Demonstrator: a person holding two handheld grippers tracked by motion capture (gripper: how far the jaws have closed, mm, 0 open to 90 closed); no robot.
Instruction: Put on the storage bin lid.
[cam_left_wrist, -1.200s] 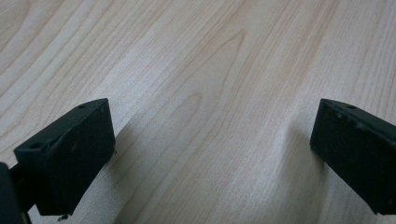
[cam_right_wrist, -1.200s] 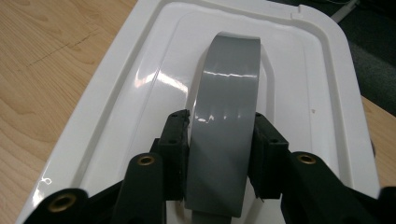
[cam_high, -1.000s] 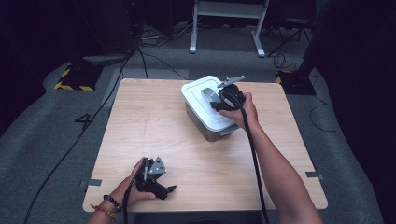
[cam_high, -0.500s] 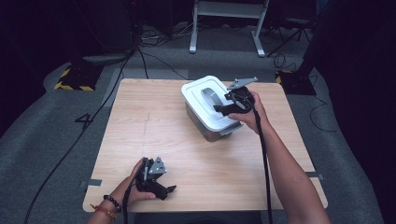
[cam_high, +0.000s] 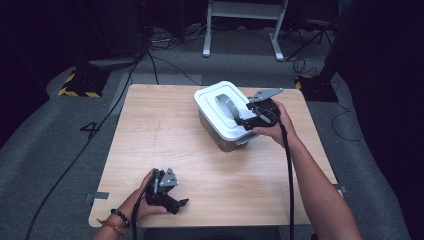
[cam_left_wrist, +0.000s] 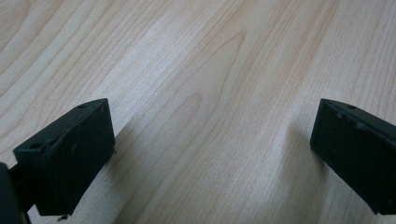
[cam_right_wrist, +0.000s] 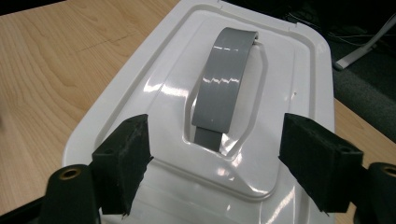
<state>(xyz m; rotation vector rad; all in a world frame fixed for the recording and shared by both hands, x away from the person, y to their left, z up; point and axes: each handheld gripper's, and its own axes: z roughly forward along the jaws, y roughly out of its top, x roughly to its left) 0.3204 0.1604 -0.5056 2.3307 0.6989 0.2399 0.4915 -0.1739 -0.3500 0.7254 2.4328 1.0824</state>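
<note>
A clear plastic storage box with a white lid (cam_high: 223, 114) and a flat grey handle (cam_high: 226, 104) stands on the far right part of the pale wooden table (cam_high: 165, 135). The right gripper (cam_high: 241, 121) hangs at the lid's near right edge; its jaws have just been opening and stand wide, nothing between them, though contact with the lid is hard to judge. The left gripper (cam_high: 181, 203) rests near the table's front edge, jaws apart over bare wood.
</note>
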